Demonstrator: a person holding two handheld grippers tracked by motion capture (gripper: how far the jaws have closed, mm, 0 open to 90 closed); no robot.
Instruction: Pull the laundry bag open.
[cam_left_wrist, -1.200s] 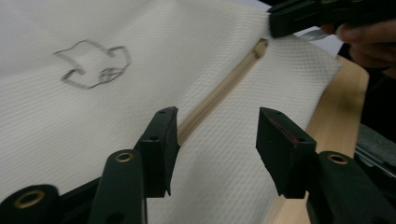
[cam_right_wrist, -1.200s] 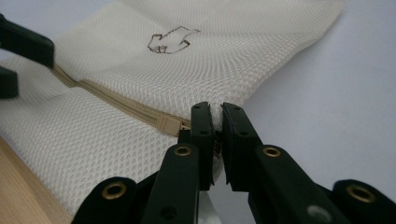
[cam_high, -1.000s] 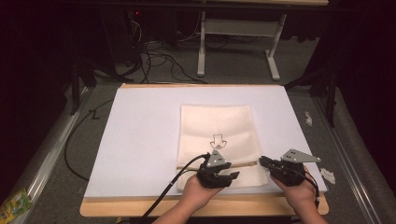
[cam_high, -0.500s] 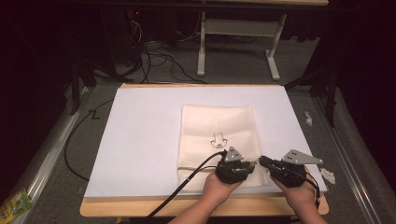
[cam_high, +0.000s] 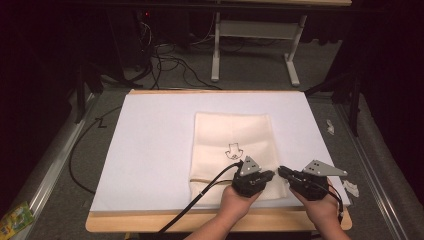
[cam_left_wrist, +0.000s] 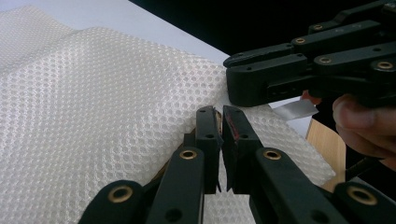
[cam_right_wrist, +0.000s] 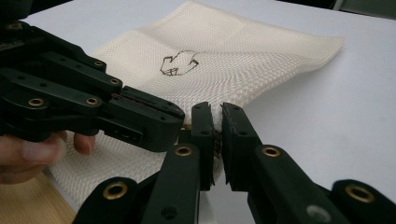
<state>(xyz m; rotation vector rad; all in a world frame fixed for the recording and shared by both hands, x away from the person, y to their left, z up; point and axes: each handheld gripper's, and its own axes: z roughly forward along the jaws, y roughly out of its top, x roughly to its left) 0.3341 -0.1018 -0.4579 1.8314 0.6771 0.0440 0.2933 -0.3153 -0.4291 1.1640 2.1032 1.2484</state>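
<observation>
At the table's near edge, the left gripper (cam_high: 267, 174) has slid right along the cream mesh cloth's (cam_high: 232, 140) hem to meet the right gripper (cam_high: 282, 171). Each is clenched on the cloth's near right corner. The cloth lies flat on the white mat (cam_high: 150, 145), long axis running away from the person, its small drawing (cam_high: 233, 150) mid-cloth.

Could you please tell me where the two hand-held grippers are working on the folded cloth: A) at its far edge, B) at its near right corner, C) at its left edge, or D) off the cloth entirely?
B: in the high view the left hand-held gripper and right hand-held gripper meet at the near right corner of the cloth, and each gripper view shows its jaws pinching mesh fabric there.
</observation>
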